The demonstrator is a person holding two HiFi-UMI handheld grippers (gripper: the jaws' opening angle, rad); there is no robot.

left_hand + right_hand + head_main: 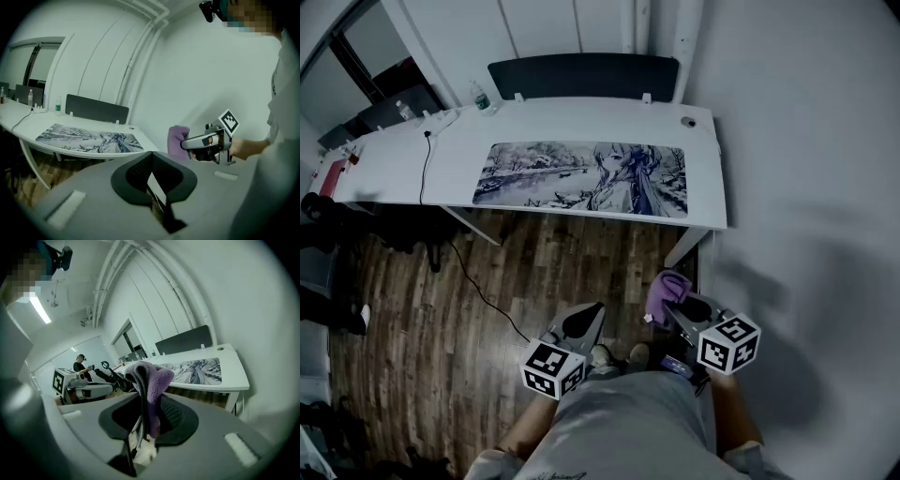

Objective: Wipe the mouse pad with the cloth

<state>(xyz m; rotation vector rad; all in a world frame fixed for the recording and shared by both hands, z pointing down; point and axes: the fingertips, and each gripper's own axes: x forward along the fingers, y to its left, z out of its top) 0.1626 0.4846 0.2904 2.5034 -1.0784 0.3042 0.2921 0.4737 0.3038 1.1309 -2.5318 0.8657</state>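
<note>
A long printed mouse pad (581,178) lies flat on a white desk (705,178), well ahead of both grippers; it also shows as the mouse pad (89,139) and mouse pad (199,370) in the gripper views. My right gripper (673,302) is shut on a purple cloth (664,289), which bunches up above its jaws as the cloth (151,378). My left gripper (587,317) hangs beside it at my waist, jaws together and holding nothing. Seen from the left gripper (151,161), the right gripper (206,140) carries the cloth (177,140) at its tip.
A dark panel (581,75) stands along the desk's back edge. Bottles (480,94) and a black cable (425,169) sit at the desk's left end. Wood floor (441,300) lies between me and the desk; a white wall (806,187) is to the right. A distant person (80,364) stands in the room.
</note>
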